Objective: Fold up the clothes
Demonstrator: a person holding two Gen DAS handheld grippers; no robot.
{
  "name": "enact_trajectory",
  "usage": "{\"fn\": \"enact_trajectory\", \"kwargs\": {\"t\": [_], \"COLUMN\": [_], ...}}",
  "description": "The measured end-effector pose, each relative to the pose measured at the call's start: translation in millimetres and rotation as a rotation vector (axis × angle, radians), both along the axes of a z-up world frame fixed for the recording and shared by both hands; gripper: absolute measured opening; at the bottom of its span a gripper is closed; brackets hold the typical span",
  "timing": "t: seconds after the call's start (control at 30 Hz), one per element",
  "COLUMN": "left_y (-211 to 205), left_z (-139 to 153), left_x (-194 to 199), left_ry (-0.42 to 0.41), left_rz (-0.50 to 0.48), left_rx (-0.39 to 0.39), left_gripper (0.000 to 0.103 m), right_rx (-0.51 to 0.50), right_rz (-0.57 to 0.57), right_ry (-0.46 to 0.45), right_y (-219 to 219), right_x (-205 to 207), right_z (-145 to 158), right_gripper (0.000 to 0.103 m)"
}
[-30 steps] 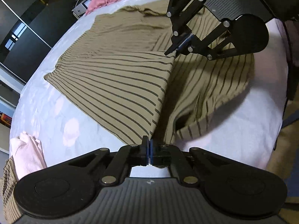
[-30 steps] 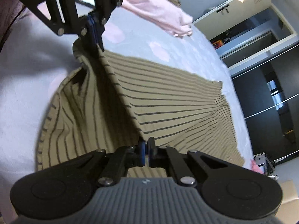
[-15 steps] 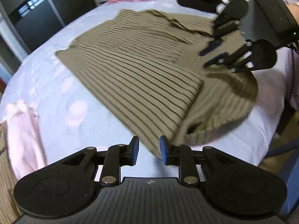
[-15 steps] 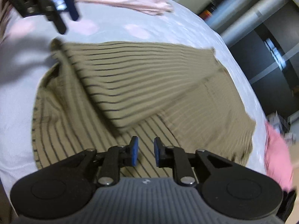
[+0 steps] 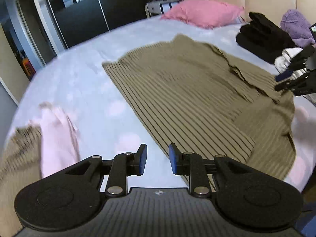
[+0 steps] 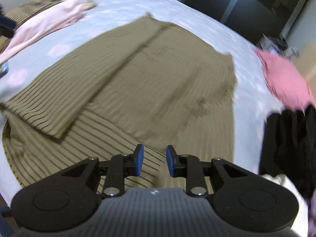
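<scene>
Striped garment (image 5: 193,106) flat, part-folded, on bed (image 5: 83,83)

From my left camera I saw the left gripper (image 5: 156,159) with its jaws apart and empty above the bed (image 5: 88,90). The striped olive garment (image 5: 187,102) lay part-folded ahead, a pink pillow (image 5: 203,14) beyond it, and the right gripper (image 5: 290,80) hung at the right edge.

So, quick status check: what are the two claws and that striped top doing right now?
Left gripper open, empty. Right gripper opening, empty. Striped olive top lying on the bed, one side folded over. Nothing in the way.
</scene>
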State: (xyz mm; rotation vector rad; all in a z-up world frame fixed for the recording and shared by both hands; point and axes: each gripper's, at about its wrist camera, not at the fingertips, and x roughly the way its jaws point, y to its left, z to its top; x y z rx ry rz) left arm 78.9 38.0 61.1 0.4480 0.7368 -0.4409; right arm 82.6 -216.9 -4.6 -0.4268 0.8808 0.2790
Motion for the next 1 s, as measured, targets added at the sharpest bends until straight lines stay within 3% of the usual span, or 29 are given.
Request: {"fn": "enact_trajectory", "kwargs": {"t": [0.1, 0.3, 0.5, 0.8, 1.0], "left_y": [-3.1, -6.6, -17.7, -52.7, -64.0], "left_z": [13.9, 18.6, 12.6, -12.7, -26.5], "left_x": [9.6, 31.5, 39.7, 43.3, 43.9], "left_ry": [-0.026, -0.038, -0.015, 0.047, 0.081], "left_rz": [0.014, 0.082, 0.088, 0.018, -0.031], "left_rx": [-0.022, -0.076, -0.102, -0.046, -0.021], "left_gripper": [0.028, 0.028, 0.028, 0.028, 0.029], "right_rx": [-0.003, 0.139, 0.199, 0.344, 0.389], "right_rz": [-0.096, -0.317, -0.388, -0.52, -0.586], "right_ry": [0.029, 0.112, 0.116, 0.181, 0.202], "right_y": [-30.9, -91.7, -118.6, -156.7, -174.8], "right_x": [10.3, 23.7, 21.7, 37.4, 43.9], "right_z": [0.6, -14.0, -26.5, -38.9, -51.6], "right_gripper": [0.028, 0.028, 0.04, 0.042, 0.042]}}
